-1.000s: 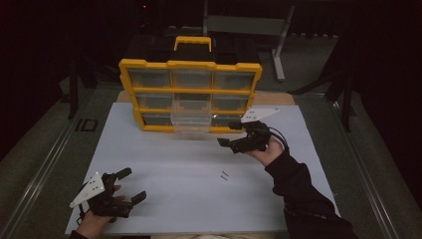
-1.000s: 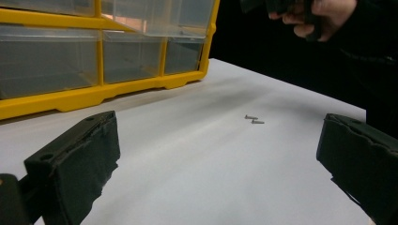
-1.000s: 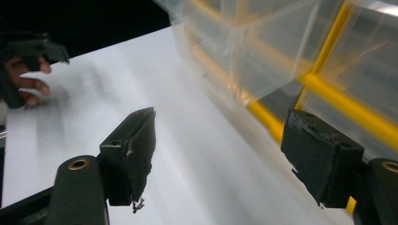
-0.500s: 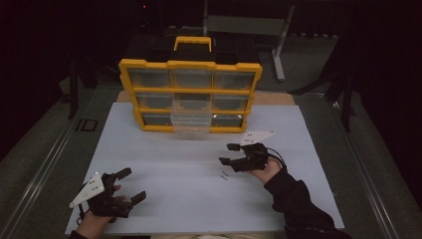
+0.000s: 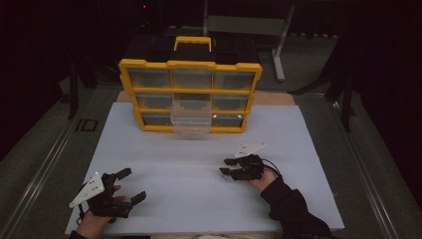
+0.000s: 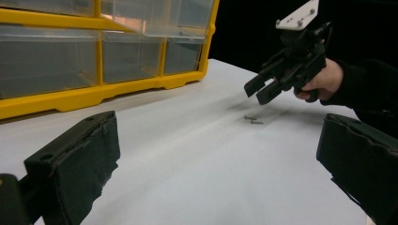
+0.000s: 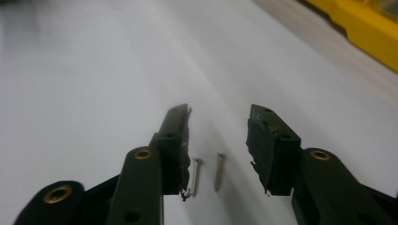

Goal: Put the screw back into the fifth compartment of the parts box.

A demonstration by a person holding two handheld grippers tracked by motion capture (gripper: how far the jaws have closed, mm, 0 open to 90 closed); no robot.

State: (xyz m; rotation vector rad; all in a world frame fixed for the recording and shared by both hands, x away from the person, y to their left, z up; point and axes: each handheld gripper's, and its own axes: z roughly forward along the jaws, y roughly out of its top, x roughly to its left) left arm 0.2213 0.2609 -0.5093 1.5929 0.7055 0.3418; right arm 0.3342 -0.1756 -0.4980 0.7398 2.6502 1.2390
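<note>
Here, two of each: left gripper [image 5: 128, 185] low at the near left, jaws spread wide, empty; right gripper [image 5: 226, 166] hovering just over two small screws [image 7: 206, 172] lying side by side on the white counter [image 5: 189, 199], jaws just been narrowing, screws between them, not yet pinched; behind, one yellow organizer [image 5: 189, 94] with nine clear drawers, one drawer [image 5: 190, 117] pulled out; dark room around.

The organiser [image 5: 189, 94] has a yellow frame with clear drawers and stands on a plain white board [image 5: 199, 199]. Both screws [image 7: 206, 174] are silver-grey; the gripper jaws are black, and the sleeve [image 5: 293, 209] is black.
</note>
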